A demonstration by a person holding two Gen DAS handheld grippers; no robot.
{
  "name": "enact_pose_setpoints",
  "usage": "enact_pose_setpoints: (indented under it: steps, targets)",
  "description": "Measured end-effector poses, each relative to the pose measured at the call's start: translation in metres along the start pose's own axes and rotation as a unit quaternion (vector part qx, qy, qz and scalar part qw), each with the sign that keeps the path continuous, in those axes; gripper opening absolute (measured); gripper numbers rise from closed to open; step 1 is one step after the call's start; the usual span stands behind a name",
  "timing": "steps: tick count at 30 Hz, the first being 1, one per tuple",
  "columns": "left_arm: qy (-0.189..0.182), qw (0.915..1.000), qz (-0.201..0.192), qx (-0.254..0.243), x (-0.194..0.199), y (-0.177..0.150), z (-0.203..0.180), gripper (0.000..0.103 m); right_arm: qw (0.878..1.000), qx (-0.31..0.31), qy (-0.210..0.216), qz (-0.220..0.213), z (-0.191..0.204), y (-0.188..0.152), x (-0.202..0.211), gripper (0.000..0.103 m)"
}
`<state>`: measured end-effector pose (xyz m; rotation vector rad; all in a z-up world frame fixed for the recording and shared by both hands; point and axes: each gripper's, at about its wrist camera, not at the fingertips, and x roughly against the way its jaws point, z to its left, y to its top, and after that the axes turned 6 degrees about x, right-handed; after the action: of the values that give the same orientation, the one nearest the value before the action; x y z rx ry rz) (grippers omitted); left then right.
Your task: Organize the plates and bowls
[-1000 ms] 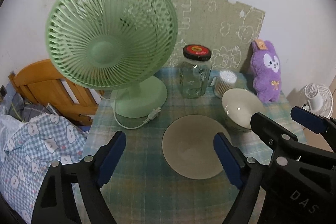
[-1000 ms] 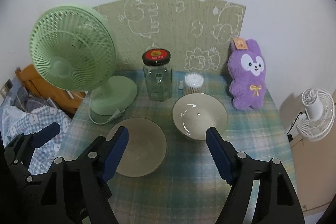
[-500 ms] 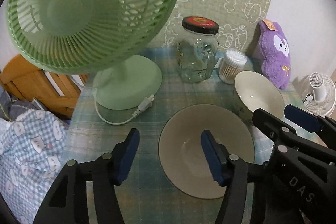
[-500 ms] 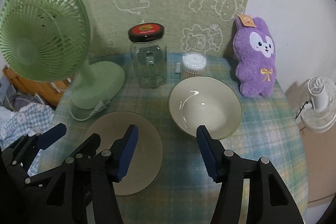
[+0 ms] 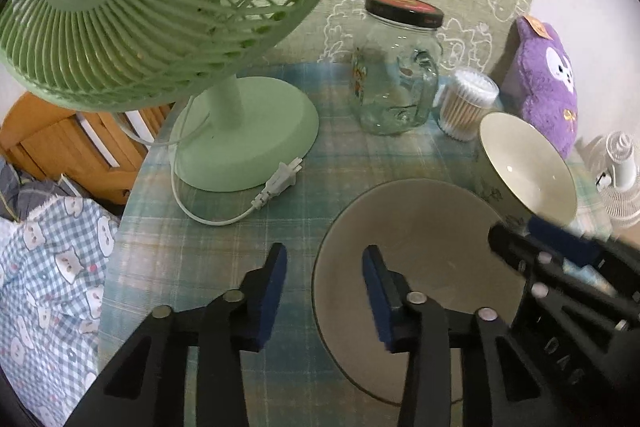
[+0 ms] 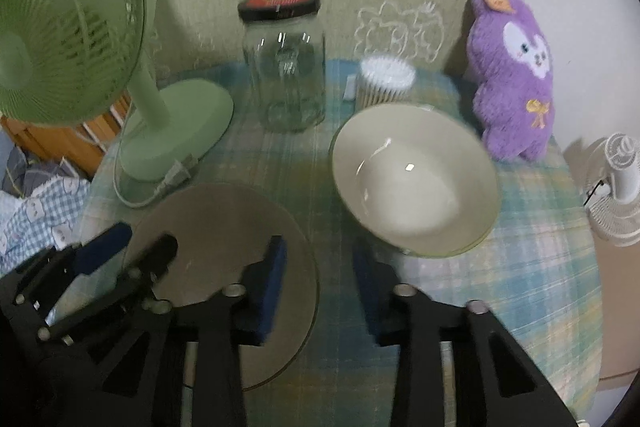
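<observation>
Left hand-held gripper (image 5: 324, 267), jaws just narrowing and empty, straddles the left rim of the flat grey-beige plate (image 5: 420, 251) on the desk (image 5: 224, 251); right hand-held gripper (image 6: 318, 261), likewise empty, sits just before the cream ceramic bowl (image 6: 416, 179).

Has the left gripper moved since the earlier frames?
Yes. The left gripper has come down toward the plate, its jaws closing astride the plate's rim.

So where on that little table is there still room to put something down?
Bare cloth lies right of the bowl, toward the table edge, and left of the plate, below the fan's plug. The back row, fan base to purple plush toy, is crowded.
</observation>
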<state>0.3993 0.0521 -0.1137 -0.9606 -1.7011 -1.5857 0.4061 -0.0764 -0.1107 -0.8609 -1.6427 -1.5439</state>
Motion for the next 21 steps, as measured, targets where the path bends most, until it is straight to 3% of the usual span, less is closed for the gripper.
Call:
enact_pose_setpoints:
  steps: [3,9,12,16,21]
  targets:
    - [0.002,1.0,0.002,0.005,-0.002,0.003,0.002,0.031,1.0,-0.01,0.008,0.006,-0.001,-0.002,-0.005,0.024]
    - [0.011,0.9997,0.019,-0.014,-0.013,0.0,-0.001,0.026,1.0,-0.008,0.004,0.005,0.0,-0.002,-0.007,0.023]
    - [0.009,0.9996,0.021,-0.017,-0.015,-0.001,-0.003,0.023,1.0,-0.004,0.012,0.006,0.003,-0.001,-0.009,0.016]
    - [0.001,0.9994,0.031,-0.014,-0.019,-0.001,-0.003,0.017,1.0,-0.001,0.009,0.005,0.004,-0.001,-0.009,0.016]
    - [0.002,0.9992,0.038,-0.011,-0.02,0.001,-0.004,0.016,1.0,-0.001,0.01,0.01,0.004,0.0,-0.009,0.015]
